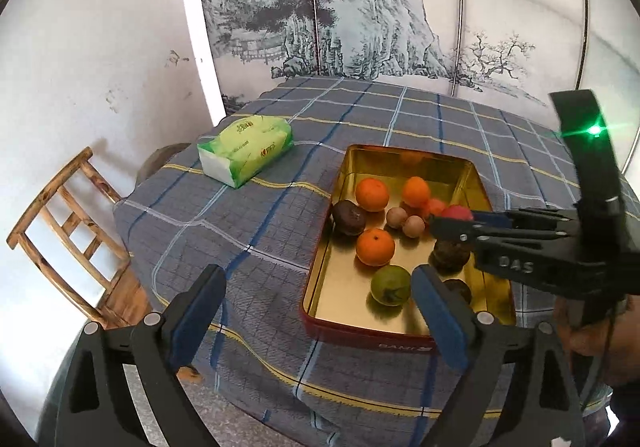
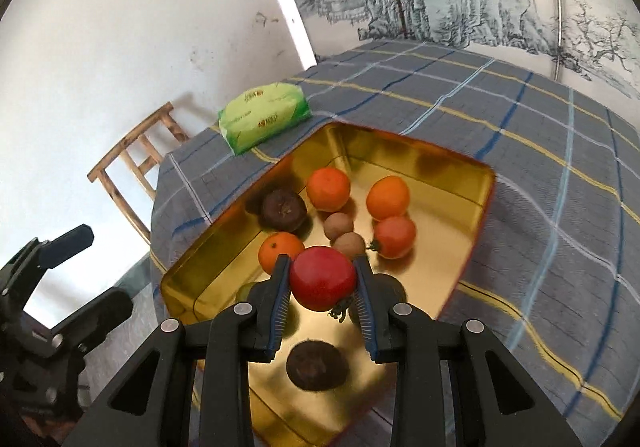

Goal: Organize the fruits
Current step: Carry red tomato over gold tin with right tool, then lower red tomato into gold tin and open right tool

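Note:
A gold-lined tin box (image 1: 320, 279) (image 2: 472, 215) sits on the checked tablecloth and holds several fruits: oranges (image 1: 375, 247) (image 2: 329, 188), small brown longans (image 1: 413, 226) (image 2: 338, 225), dark brown fruits (image 1: 349, 217) (image 2: 284, 209), a green fruit (image 1: 390, 285) and an orange-red tomato (image 2: 395, 237). My right gripper (image 2: 323, 279) is shut on a red tomato (image 2: 322, 277) (image 1: 456, 213) and holds it above the box. My left gripper (image 1: 320, 295) is open and empty at the box's near left corner.
A green tissue pack (image 1: 246, 151) (image 2: 264, 118) lies on the tablecloth (image 1: 224, 231) left of the box. A wooden chair (image 1: 68, 235) (image 2: 136, 163) stands beyond the table's left edge. A painted screen (image 1: 360, 7) stands behind the table.

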{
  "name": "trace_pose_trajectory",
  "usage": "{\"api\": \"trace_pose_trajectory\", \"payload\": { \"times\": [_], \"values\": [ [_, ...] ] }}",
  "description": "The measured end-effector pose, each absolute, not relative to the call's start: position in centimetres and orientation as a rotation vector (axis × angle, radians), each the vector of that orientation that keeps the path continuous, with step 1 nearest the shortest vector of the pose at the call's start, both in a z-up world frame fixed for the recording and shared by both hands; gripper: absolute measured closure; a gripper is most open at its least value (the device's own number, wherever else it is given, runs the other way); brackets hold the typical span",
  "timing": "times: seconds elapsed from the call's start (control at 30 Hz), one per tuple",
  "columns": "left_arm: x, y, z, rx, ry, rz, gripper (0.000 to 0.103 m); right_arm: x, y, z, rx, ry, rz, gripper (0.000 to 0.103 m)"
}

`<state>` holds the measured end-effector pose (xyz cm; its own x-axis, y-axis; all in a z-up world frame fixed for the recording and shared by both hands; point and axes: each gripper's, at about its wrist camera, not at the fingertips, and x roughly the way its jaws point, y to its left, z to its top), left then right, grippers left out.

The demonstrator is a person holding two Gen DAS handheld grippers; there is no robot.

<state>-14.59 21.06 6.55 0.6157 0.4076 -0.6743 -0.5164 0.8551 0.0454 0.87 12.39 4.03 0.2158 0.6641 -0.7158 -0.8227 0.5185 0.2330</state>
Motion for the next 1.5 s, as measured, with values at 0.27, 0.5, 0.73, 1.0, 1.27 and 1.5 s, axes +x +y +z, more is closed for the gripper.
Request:
{"api": "trace_pose_trajectory", "payload": {
  "times": [0.27,0.5,0.73,1.0,1.27,1.5],
  "values": [
    [-14.5,21.5,6.1,-0.161,0.739,0.538,0.011,0.9,14.3,2.5,-0.243,0.893,1.03,0.071],
    [-14.4,22.2,5.6,-0.175,0.75,0.537,0.011,0.4,15.5,1.9,-0.271,0.89,1.029,0.071],
    [-14.2,22.4,5.0,-0.175,0.761,0.54,0.011,0.5,15.9,1.5,-0.271,0.899,1.02,0.071],
    [-14.0,22.7,3.9,-0.185,0.787,0.539,0.011,0.5,16.2,1.3,-0.27,0.902,1.019,0.071],
    [-13.9,22.9,3.6,-0.182,0.804,0.544,0.011,0.6,16.3,1.3,-0.271,0.898,1.018,0.07],
    [-13.9,23.0,3.4,-0.186,0.811,0.554,0.011,1.0,16.5,1.2,-0.246,0.904,1.014,0.07]
  ]
}}
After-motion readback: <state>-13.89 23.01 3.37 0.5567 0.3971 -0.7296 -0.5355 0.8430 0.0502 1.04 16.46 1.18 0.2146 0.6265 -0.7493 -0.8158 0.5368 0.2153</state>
